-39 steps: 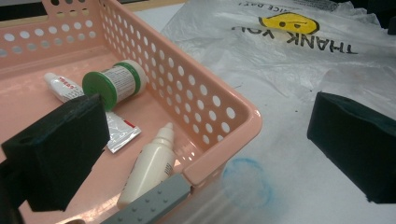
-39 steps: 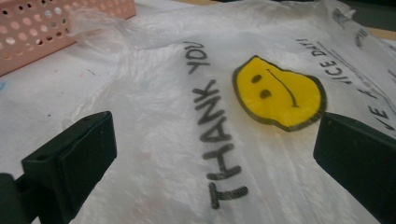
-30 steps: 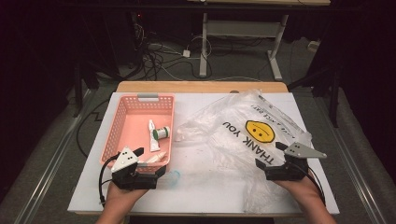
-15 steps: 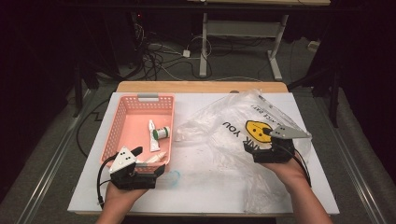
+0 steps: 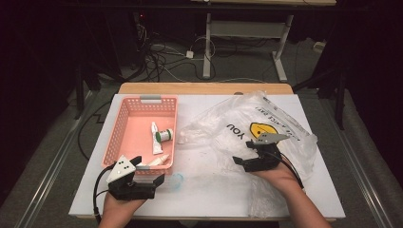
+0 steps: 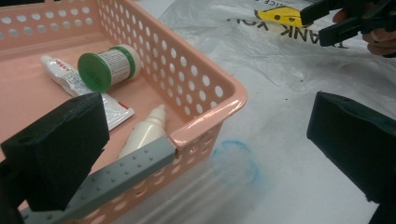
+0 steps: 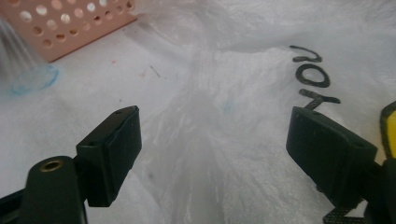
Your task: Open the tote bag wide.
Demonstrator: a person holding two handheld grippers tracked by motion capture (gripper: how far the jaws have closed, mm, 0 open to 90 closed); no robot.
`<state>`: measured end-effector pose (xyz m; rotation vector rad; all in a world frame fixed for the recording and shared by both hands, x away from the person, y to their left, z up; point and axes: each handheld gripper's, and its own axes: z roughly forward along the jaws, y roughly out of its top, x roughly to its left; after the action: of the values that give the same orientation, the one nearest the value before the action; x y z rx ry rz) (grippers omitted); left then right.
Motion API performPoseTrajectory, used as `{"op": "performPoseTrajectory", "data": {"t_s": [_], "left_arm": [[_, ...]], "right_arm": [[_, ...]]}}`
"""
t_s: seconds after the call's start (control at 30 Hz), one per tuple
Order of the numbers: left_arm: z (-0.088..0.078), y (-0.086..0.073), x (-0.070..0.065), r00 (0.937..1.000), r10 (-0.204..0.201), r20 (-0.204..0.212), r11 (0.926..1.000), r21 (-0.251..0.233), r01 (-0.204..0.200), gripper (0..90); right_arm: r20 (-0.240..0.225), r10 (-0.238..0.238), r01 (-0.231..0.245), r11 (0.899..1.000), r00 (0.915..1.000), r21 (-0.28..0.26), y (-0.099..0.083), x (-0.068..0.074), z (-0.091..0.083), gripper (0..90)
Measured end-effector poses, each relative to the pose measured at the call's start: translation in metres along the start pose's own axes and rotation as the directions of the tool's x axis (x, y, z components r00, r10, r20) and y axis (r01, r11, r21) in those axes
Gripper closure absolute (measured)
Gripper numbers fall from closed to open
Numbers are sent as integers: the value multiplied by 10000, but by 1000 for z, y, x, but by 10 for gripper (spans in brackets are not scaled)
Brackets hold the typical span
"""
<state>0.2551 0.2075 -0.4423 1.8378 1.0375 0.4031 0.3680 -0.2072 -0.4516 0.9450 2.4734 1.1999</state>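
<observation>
Clear plastic bag (image 5: 266, 133), crumpled, printed with "THANK YOU" and a yellow smiley, lies on the white table (image 5: 199, 194) right of the pink basket (image 5: 124, 124). The right gripper (image 5: 243, 153) hovers over it; its jaws have just been closing, still wide, pads clear of a raised fold. The left gripper view shows a green-capped jar (image 6: 107, 66), tube (image 6: 70, 81) and dropper bottle (image 6: 142, 135) in the basket; the left gripper (image 6: 205, 140) gapes, empty.

Dark room, cables (image 5: 166, 61) on floor
</observation>
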Motion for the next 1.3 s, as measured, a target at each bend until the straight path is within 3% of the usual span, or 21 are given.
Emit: {"op": "performPoseTrajectory", "data": {"t_s": [0.2,0.3,0.4,0.6,0.73,0.97,1.1,1.3], "left_arm": [[2,-1,0,10000,-43,26,10000,69,43,0],[5,-1,-1,9999,100,137,9998,183,-103,0],[5,-1,-2,9998,131,122,9997,179,-134,0],[3,-1,-2,9997,156,165,9998,133,-158,0],[4,-1,-2,9997,157,185,9997,159,-160,0],[4,-1,-3,9996,173,210,9997,166,-176,0],[4,-1,-3,9995,214,241,9995,213,-219,0],[5,-1,-4,9992,213,344,9995,239,-221,0]], "right_arm": [[-485,-362,400,9959,9982,811,-4,6,14,231],[-371,-724,768,9879,9967,1347,-7,10,23,252],[-408,-743,800,9833,9964,1636,-10,10,29,313],[-392,-555,611,9854,9977,1589,-13,11,31,394],[-457,-376,441,9875,9982,1512,-14,8,29,503],[-534,54,23,9896,9986,1439,-15,1,27,547],[-703,123,-21,9898,9974,1425,-15,-1,27,603],[-595,8,77,9898,9982,1419,-15,-2,27,684]]}}
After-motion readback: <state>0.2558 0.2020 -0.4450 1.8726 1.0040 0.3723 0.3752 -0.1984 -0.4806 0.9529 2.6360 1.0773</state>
